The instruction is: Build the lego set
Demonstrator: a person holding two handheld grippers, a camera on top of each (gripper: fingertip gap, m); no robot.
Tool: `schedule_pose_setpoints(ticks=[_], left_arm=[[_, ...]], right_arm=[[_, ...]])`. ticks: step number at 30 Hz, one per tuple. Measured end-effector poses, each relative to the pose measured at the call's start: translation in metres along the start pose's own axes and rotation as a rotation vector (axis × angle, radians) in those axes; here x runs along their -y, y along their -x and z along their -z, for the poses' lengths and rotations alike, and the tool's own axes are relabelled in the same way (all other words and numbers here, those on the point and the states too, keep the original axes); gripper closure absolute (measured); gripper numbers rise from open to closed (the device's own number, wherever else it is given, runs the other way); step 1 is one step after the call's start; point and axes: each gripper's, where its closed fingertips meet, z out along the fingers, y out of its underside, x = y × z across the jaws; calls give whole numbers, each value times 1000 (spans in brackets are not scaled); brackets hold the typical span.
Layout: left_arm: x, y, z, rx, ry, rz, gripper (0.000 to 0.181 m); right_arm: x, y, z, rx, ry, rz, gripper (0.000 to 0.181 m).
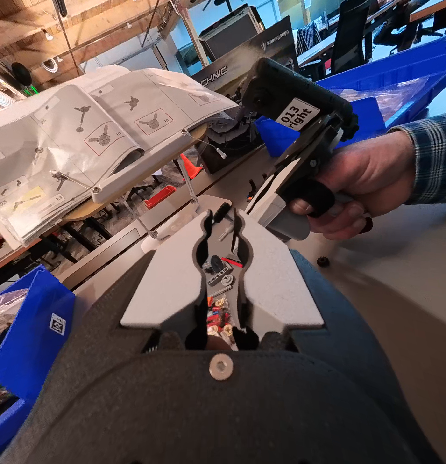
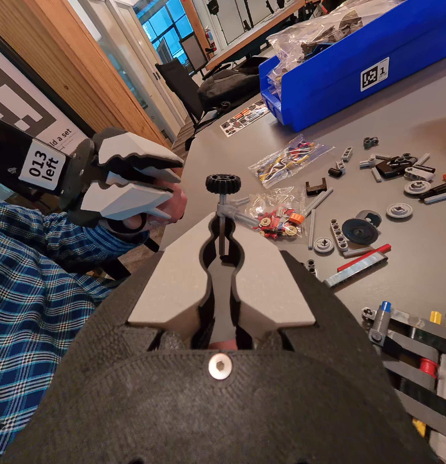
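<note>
My right gripper (image 2: 223, 216) is shut on a thin grey axle (image 2: 222, 236) and holds it upright above the table. The axle carries a black gear (image 2: 223, 184) on top and a grey angled connector (image 2: 233, 213) just above my fingertips. My left gripper (image 2: 175, 179) is to the left of the gear, open and empty, with a clear gap to it. In the left wrist view, the left gripper (image 1: 223, 216) has parted jaws, and the gear (image 1: 221, 212) and a grey connector arm (image 1: 226, 232) show beyond them. The right gripper (image 1: 263, 200), held by a hand, comes in from the right.
An open instruction booklet (image 1: 78, 130) sits on a stand behind. Blue bins (image 2: 354, 75) (image 1: 28, 326) hold bagged parts. Bags of small parts (image 2: 279, 221), loose beams, axles and pulleys (image 2: 359, 231) lie on the grey table. A partial build (image 2: 417, 356) is at the lower right. The grippers' ends are close to 5 cm from one another.
</note>
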Motion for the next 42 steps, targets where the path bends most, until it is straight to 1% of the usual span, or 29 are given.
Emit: schedule_pose_setpoints(ticks=[5, 8, 12, 16, 22, 29, 34, 42], left_arm=[[-4, 8, 3, -13, 23, -36, 158], [-10, 12, 2, -58, 54, -15, 150], [-20, 11, -2, -152, 97, 20, 143], [-32, -2, -7, -287, 136, 56, 137], [-37, -11, -16, -380, 144, 134, 136], [-36, -21, -22, -444, 139, 296, 128], [-36, -26, -31, -455, 148, 294, 133], [-36, -25, -32, -453, 129, 343, 135]], right_arm=[[-2, -1, 2, -1, 10, 16, 181], [-3, 0, 3, 2, 17, 33, 181], [-1, 1, 6, 11, 10, 56, 181], [-2, 1, 6, 13, 13, 69, 181], [-1, -1, 7, 6, 1, 83, 181], [-1, -4, 7, -8, -10, 103, 181], [3, -6, 11, -42, -30, 144, 181], [3, -10, 13, -72, -31, 168, 181]])
